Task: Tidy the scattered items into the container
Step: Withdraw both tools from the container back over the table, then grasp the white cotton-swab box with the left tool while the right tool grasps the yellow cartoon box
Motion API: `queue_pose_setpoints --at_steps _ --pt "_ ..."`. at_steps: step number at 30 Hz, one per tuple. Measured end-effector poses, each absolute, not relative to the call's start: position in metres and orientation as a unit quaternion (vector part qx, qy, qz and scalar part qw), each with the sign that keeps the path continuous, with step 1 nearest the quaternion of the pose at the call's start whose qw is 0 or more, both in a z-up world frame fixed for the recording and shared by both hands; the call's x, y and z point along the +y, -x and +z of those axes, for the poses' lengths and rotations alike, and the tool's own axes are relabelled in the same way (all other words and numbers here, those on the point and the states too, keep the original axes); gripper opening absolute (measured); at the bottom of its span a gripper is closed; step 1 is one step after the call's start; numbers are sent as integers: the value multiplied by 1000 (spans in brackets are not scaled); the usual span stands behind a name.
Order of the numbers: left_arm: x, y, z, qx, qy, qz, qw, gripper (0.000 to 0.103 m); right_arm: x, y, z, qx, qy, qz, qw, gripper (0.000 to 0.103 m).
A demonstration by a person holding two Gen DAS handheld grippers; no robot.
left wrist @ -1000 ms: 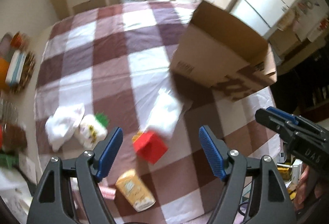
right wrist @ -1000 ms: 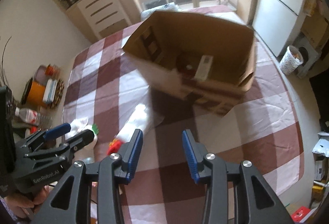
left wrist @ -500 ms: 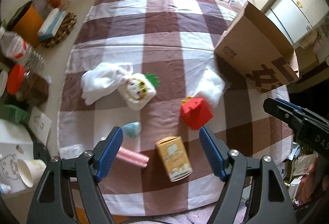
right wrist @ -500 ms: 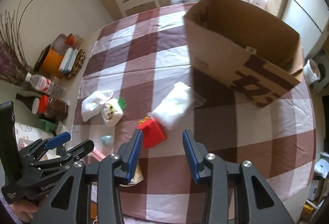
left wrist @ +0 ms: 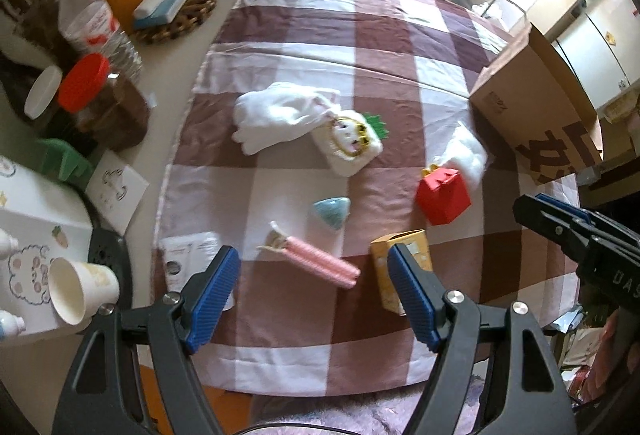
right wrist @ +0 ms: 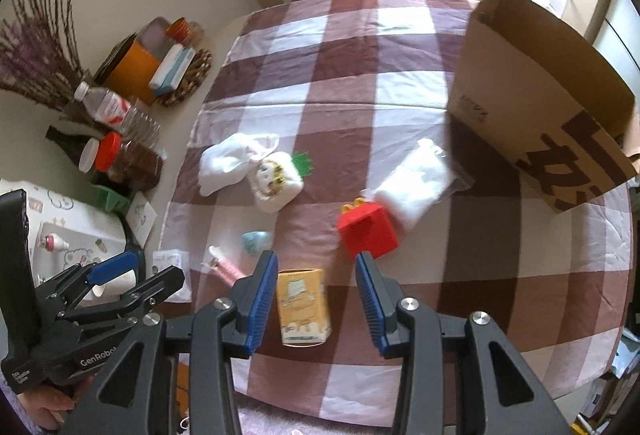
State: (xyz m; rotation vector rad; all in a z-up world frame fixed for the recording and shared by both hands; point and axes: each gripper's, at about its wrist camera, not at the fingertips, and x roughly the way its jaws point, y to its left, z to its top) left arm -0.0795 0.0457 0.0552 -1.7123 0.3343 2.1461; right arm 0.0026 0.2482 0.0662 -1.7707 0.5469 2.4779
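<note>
Above the checked worktop (right wrist: 400, 95), the right claw (right wrist: 316, 295) hangs spread over the yellow carton (right wrist: 303, 307), pads clear of it. Left claw (left wrist: 312, 295) spread wide, empty, above the pink tube (left wrist: 320, 263). Cardboard box (right wrist: 532, 91) stands at the far right, well apart.

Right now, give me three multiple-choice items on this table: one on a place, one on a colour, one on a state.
1. Where does the cardboard box stand?
A. at the cloth's far right
B. on the wicker mat
C. under the table

2. What colour is the house-shaped box?
A. blue
B. red
C. green

3. How is the right gripper?
A. clamped on the yellow carton
B. open and empty
C. holding a glove

Key: A, the box sits at the far right edge; B, its sides are plainly red; B, the yellow carton lies below, untouched between the open jaws.
</note>
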Motion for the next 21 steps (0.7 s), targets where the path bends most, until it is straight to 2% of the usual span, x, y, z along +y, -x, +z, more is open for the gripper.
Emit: queue_pose_setpoints --at_steps 21 --pt "-30 90 40 109 626 757 153 78 167 8 36 151 611 777 -9 41"
